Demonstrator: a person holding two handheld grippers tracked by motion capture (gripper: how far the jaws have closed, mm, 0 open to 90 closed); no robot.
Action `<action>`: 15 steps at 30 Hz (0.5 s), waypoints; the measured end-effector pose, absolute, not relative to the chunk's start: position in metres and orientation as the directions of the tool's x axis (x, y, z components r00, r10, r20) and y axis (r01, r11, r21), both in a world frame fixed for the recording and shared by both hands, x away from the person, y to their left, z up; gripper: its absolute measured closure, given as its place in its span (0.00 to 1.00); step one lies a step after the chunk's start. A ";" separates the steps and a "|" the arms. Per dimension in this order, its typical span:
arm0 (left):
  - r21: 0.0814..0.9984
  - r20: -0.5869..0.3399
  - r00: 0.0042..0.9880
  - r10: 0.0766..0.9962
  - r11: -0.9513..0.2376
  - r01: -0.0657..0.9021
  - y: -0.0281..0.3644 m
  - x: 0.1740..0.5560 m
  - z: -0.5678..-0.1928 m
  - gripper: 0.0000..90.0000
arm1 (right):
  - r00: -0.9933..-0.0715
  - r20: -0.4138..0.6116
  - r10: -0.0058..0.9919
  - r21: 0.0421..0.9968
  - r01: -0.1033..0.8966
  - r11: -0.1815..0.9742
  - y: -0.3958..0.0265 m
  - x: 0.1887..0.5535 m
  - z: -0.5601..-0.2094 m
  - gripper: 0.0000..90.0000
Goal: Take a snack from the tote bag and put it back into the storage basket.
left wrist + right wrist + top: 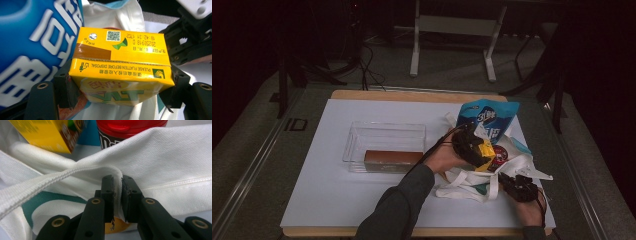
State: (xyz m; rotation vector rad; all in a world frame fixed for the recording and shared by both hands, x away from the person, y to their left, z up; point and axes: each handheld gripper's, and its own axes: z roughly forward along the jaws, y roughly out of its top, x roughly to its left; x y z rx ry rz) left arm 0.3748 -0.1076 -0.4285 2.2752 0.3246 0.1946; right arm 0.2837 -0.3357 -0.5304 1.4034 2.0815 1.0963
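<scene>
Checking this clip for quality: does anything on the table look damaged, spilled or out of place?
Nothing stands out. The left tool grips an undamaged yellow drink carton; the right tool pinches the white tote bag edge. No spill shows on the table.

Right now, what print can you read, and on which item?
Yellow carton, held upside down in the left tongs: "PLEASE FLATTEN BEFORE DISPOSAL"
Carton top: "20250918 D", "10:42:31 17C2"; QR code, Chinese print unread
Blue pouch: large white characters, cropped, unread
Red-lidded jar: label mostly hidden

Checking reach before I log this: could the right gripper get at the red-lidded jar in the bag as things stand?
Probably not: the right gripper is shut on the white bag edge, with fabric folded before the red-lidded jar.
</scene>
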 end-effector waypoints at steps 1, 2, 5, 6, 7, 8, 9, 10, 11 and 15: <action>0.758 0.028 0.953 0.303 -0.628 0.177 -0.105 0.375 -0.425 0.32 | -0.415 0.096 0.905 0.785 0.591 0.188 -0.336 0.284 -0.530 0.90; 0.761 0.021 0.951 0.307 -0.622 0.184 -0.104 0.375 -0.424 0.32 | -0.415 0.097 0.905 0.785 0.591 0.187 -0.336 0.284 -0.530 0.90; 0.764 0.011 0.949 0.314 -0.615 0.194 -0.101 0.376 -0.420 0.32 | -0.416 0.096 0.904 0.785 0.591 0.188 -0.336 0.284 -0.531 0.90; 0.764 0.006 0.949 0.314 -0.614 0.198 -0.099 0.376 -0.419 0.32 | -0.416 0.096 0.904 0.785 0.591 0.188 -0.336 0.284 -0.531 0.90; 0.767 -0.001 0.949 0.316 -0.609 0.203 -0.098 0.375 -0.418 0.32 | -0.416 0.096 0.904 0.785 0.591 0.188 -0.336 0.284 -0.531 0.90; 0.768 -0.001 0.949 0.315 -0.608 0.202 -0.097 0.375 -0.417 0.32 | -0.416 0.096 0.904 0.785 0.591 0.188 -0.336 0.284 -0.531 0.90; 0.768 0.003 0.949 0.315 -0.609 0.199 -0.096 0.374 -0.415 0.32 | -0.416 0.097 0.904 0.785 0.591 0.188 -0.336 0.284 -0.531 0.90; 0.768 0.007 0.949 0.315 -0.610 0.197 -0.095 0.373 -0.414 0.32 | -0.416 0.096 0.904 0.785 0.591 0.188 -0.336 0.284 -0.531 0.90; 0.766 0.007 0.949 0.316 -0.611 0.198 -0.094 0.373 -0.413 0.32 | -0.416 0.096 0.904 0.785 0.590 0.188 -0.336 0.284 -0.531 0.90; 0.760 0.012 0.949 0.315 -0.620 0.196 -0.090 0.370 -0.407 0.32 | -0.415 0.097 0.904 0.785 0.591 0.187 -0.336 0.284 -0.531 0.90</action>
